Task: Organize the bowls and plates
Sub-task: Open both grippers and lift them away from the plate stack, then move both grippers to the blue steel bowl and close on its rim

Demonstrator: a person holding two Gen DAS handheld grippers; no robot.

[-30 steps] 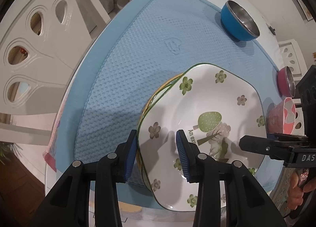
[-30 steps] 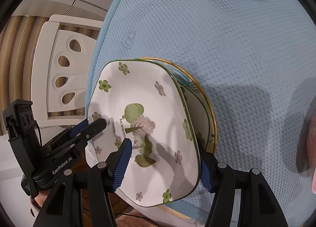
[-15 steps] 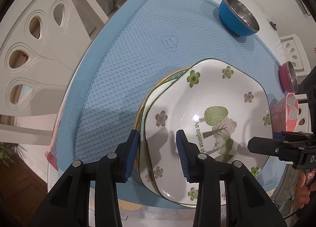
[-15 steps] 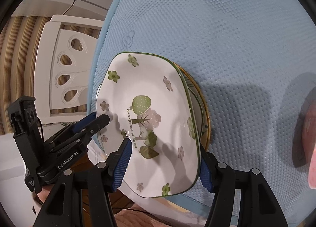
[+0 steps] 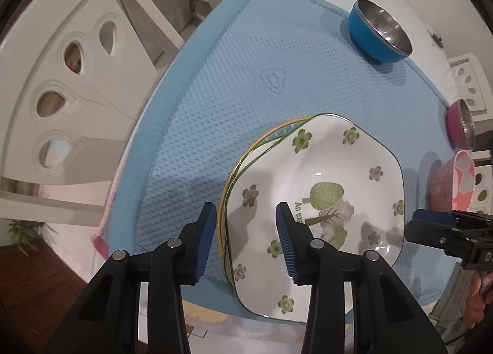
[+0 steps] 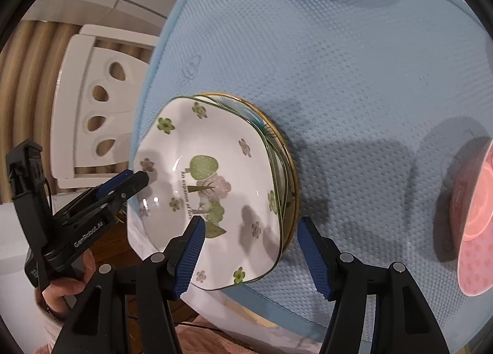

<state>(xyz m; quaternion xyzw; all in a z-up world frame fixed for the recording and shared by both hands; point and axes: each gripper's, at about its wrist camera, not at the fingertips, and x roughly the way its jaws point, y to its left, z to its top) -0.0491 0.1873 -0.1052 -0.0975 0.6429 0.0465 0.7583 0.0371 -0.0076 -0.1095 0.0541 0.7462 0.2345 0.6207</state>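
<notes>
Step in hand: stacking plates. Floral plate sits on top of the yellow-rimmed plate, which peeks out along one side, so the pile is slightly offset. Stack is on the blue mat at the worktop's near edge, by the person; the floral plate's near corner hangs past the mat edge.

Left tongs: partly open, jaws have just been opening. The stacked rims pass between the pads, clear gap on both sides, nothing pressed. Reads as a release just made.

Right tongs: about half open, straddling the stack's rim on the opposite side, pads off the china, holding nothing.

Bowls not yet gathered: blue bowl at the far edge of the mat, magenta bowl at the right edge, pink bowl beside it, nearer the person. All well apart from the plates.

Next move, my guess: clear both tongs off the rim without dragging the top plate, maybe nudge it square over the one below, then go for a bowl. Bowl rims are curved and steel-lined, so grip over the wall, not the lip. Risk: a snagged pad pulls the overhanging plate off the worktop edge.
</notes>
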